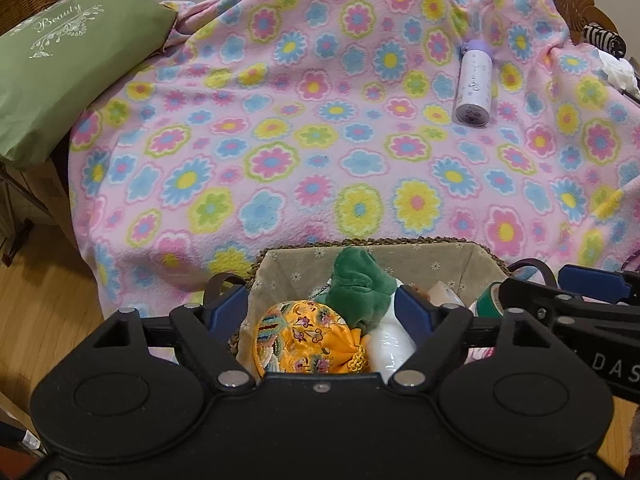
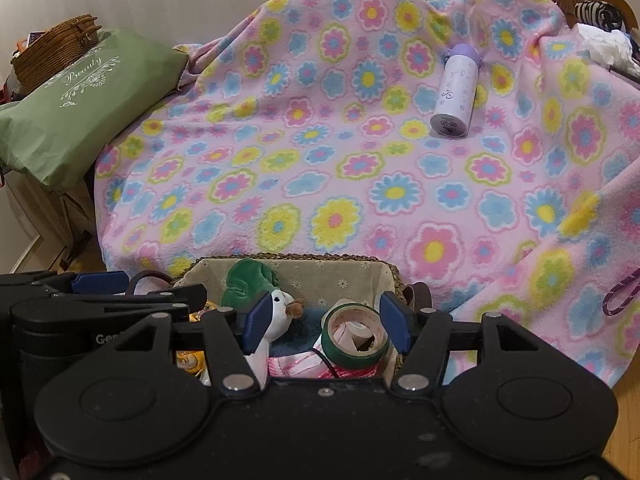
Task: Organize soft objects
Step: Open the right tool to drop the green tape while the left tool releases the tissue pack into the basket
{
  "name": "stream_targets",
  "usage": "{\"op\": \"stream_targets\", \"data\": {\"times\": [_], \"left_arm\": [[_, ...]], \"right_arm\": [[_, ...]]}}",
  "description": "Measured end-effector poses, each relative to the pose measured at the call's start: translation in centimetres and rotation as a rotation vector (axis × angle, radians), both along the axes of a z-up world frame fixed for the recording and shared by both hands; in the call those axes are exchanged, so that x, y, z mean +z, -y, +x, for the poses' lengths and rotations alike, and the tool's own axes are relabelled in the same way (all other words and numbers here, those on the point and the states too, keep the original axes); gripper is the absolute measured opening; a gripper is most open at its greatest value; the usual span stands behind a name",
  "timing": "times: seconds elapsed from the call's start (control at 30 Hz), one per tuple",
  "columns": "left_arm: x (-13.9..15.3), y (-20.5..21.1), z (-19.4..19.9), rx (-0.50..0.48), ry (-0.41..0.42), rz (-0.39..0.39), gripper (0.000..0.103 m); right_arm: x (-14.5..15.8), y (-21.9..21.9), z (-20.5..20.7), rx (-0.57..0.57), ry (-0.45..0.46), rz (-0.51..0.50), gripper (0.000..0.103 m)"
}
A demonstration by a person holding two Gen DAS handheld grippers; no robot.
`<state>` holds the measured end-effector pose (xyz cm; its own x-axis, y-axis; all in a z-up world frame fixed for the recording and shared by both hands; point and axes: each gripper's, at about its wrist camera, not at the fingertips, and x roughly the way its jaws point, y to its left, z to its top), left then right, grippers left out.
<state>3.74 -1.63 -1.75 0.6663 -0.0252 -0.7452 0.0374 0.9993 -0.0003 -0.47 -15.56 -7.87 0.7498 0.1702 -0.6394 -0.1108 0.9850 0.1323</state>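
A woven basket (image 1: 400, 242) (image 2: 304, 257) with a flowered cloth lining sits at the near edge of the flowered pink blanket (image 1: 320, 120). Inside lie a green and white plush toy (image 1: 360, 280) (image 2: 248, 276), a yellow embroidered pouch (image 1: 304, 336), a green tape roll (image 2: 352, 344) and pink items. My left gripper (image 1: 320, 308) is open above the basket, its fingers standing either side of the pouch and the plush. My right gripper (image 2: 325, 322) is open over the basket's right half, with the tape roll in the gap and its left pad beside the plush's white head.
A white bottle with a purple cap (image 1: 474, 84) (image 2: 454, 96) lies on the blanket at the far right. A green pillow marked "Beauty" (image 1: 60, 64) and a wicker basket (image 2: 60, 48) are at the left. A zebra-striped item (image 2: 596, 14) and white cloth lie at the far right.
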Motion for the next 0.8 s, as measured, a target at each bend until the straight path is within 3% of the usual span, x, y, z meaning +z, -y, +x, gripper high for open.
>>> {"op": "stream_targets", "data": {"times": [0.3, 0.43, 0.8], "left_arm": [[0.24, 0.09, -0.27, 0.005, -0.002, 0.001, 0.077], [0.38, -0.11, -0.40, 0.019, 0.006, 0.005, 0.084], [0.48, -0.13, -0.41, 0.034, 0.002, 0.024, 0.085]], "right_arm": [[0.16, 0.30, -0.47, -0.008, 0.008, -0.022, 0.067], [0.15, 0.53, -0.60, -0.019, 0.008, -0.024, 0.071], [0.09, 0.50, -0.77, -0.035, 0.006, -0.027, 0.074]]}}
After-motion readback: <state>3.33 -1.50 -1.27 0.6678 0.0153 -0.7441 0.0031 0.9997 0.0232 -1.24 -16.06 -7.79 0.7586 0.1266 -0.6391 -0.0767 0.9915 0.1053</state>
